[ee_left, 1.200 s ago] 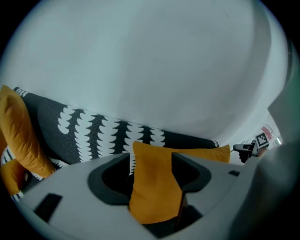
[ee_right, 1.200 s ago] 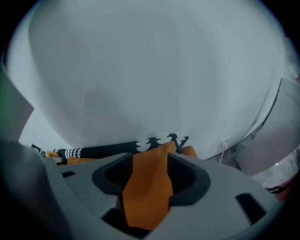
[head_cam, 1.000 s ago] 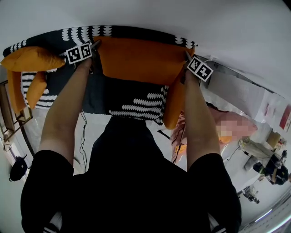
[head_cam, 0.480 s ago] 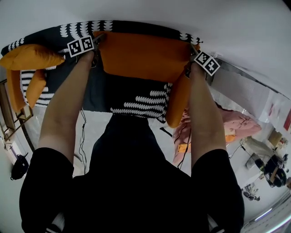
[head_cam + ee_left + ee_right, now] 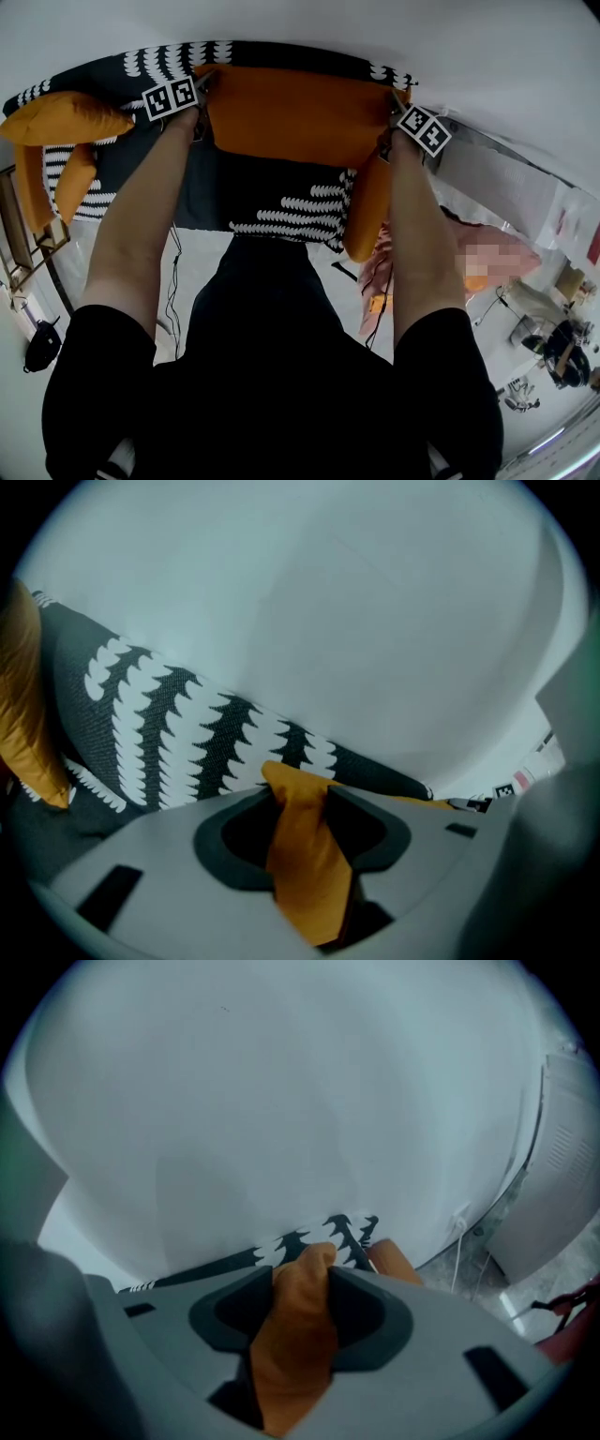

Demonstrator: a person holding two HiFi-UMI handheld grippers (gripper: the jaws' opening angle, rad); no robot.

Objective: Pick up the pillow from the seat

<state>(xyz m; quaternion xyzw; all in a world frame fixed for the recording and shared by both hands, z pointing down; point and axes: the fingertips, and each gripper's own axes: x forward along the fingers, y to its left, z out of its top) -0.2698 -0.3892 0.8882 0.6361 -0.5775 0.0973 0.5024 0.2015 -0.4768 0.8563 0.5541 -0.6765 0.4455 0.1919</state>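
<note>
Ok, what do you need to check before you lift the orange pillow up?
1. Left hand-held gripper grip: ok, its jaws have just been closing and pinch one corner of the pillow.
2. Right hand-held gripper grip: ok, its jaws have just been closing and pinch the other corner.
3. Pillow level between both grips: ok.
4. Pillow clear of the sofa: cannot tell.
5. Pillow clear of the side pillow under its right corner: cannot tell.
</note>
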